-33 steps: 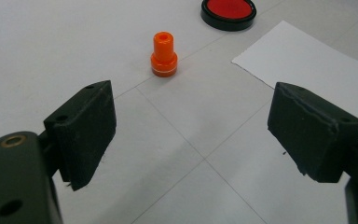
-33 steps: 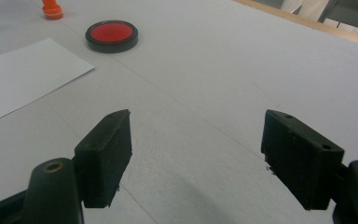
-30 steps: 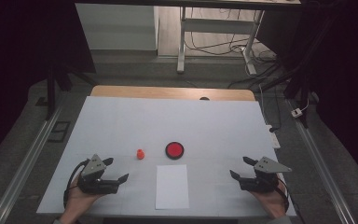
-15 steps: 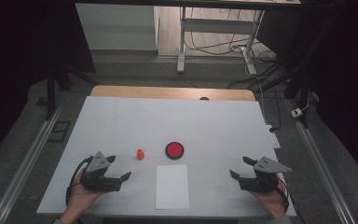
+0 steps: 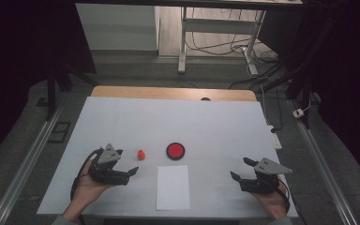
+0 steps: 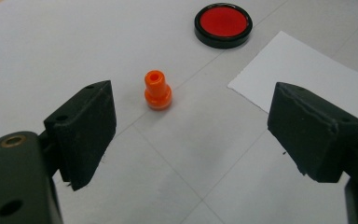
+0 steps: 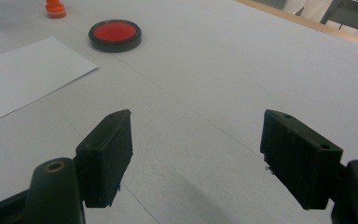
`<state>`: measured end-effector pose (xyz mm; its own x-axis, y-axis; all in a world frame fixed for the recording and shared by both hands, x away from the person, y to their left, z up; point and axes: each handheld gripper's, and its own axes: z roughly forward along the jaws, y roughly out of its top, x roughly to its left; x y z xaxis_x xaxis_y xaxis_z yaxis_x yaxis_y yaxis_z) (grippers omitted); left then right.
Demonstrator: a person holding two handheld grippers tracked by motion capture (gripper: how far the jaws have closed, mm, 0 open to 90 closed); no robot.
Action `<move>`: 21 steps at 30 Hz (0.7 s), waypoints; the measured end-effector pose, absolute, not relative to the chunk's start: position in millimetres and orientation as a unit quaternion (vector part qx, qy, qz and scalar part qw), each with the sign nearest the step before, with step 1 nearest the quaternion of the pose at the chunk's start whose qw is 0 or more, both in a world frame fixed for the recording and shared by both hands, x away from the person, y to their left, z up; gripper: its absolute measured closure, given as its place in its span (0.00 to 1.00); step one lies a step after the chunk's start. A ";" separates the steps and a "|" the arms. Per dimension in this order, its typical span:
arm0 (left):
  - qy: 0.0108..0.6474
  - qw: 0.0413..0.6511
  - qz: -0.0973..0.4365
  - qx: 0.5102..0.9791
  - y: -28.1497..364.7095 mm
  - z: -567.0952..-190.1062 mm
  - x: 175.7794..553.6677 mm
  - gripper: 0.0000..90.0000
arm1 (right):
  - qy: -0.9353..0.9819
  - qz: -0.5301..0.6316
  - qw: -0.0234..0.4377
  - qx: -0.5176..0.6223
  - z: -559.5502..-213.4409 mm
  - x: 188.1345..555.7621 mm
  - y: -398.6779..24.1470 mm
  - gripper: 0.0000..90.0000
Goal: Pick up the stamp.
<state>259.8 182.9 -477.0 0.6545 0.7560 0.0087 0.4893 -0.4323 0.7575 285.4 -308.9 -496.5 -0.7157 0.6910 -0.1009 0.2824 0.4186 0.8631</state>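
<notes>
Hovering before any grasp, with nothing on the bench picked up yet.
Both the left gripper and right gripper are spread and empty; the orange stamp stands upright, long axis vertical, just left of the red ink pad, beside the white paper sheet, untouched.

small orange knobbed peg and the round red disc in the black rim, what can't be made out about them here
- Small orange knobbed peg: depth of its top hole, lost in shadow in the left gripper view; its top is cut off by the upper edge in the right gripper view.
- Round red disc in the black rim: too small in the high view for detail.
</notes>
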 end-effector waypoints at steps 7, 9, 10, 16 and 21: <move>0.380 0.376 0.178 0.826 179.3 -474.3 269.7 0.18 | 0.811 0.447 0.229 0.300 -497.3 285.4 -308.7 0.28; 0.382 0.376 0.178 0.825 179.4 -473.3 273.5 0.18 | 0.811 0.448 0.230 0.297 -496.6 285.1 -308.1 0.28; 0.384 0.376 0.177 0.824 179.5 -472.8 275.4 0.19 | 0.811 0.448 0.230 0.297 -496.5 285.0 -307.9 0.28; 0.390 0.374 0.173 0.824 177.8 -472.9 286.1 0.20 | 0.813 0.447 0.227 0.297 -498.5 285.8 -307.5 0.28; 0.389 0.367 0.165 0.829 173.1 -477.0 294.8 0.21 | 0.814 0.444 0.226 0.299 -498.7 286.0 -308.3 0.28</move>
<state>294.8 173.1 -477.0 0.6428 0.7659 -0.0120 0.5243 -0.4284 0.7359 286.0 -308.3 -498.7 -0.7182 0.6882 -0.1028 0.2863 0.4269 0.8578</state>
